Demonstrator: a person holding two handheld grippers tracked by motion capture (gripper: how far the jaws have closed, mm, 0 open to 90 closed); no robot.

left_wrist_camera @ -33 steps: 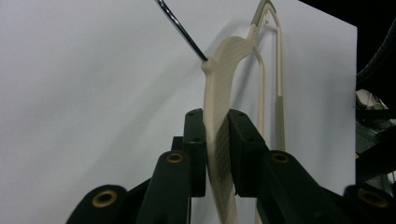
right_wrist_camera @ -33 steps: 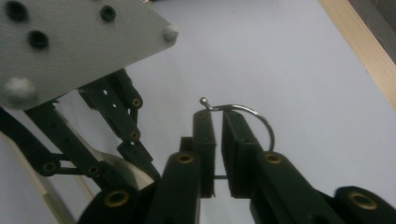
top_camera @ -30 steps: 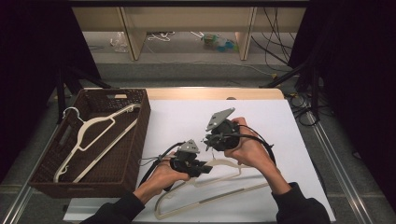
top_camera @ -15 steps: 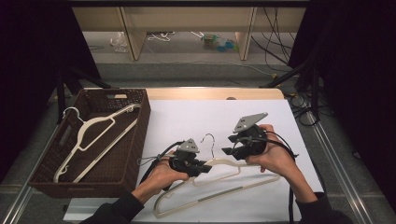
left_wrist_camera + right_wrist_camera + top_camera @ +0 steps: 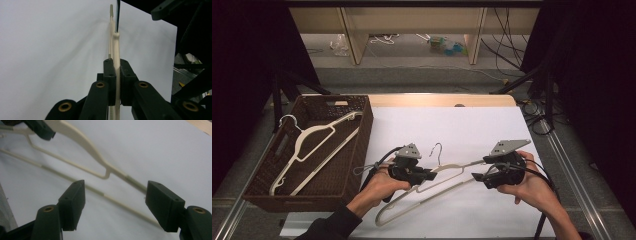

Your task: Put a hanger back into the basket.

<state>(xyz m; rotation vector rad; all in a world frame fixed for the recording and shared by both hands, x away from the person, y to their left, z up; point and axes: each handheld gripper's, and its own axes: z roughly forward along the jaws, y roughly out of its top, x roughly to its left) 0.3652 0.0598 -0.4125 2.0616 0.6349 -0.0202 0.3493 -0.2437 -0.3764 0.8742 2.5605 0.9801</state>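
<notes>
Hanger point(image 5: 447, 172) of cream plastic lies low in the frame's middle on the white desk point(image 5: 462, 130), its near shoulder clamped by the left tool point(image 5: 432, 176). Right tool point(image 5: 476, 178), at lower right, has just been opening; its jaws stand wide beside the hanger's end, gripping nothing. Another hanger point(image 5: 312, 145) rests in the brown basket point(image 5: 362, 145) at left.
</notes>
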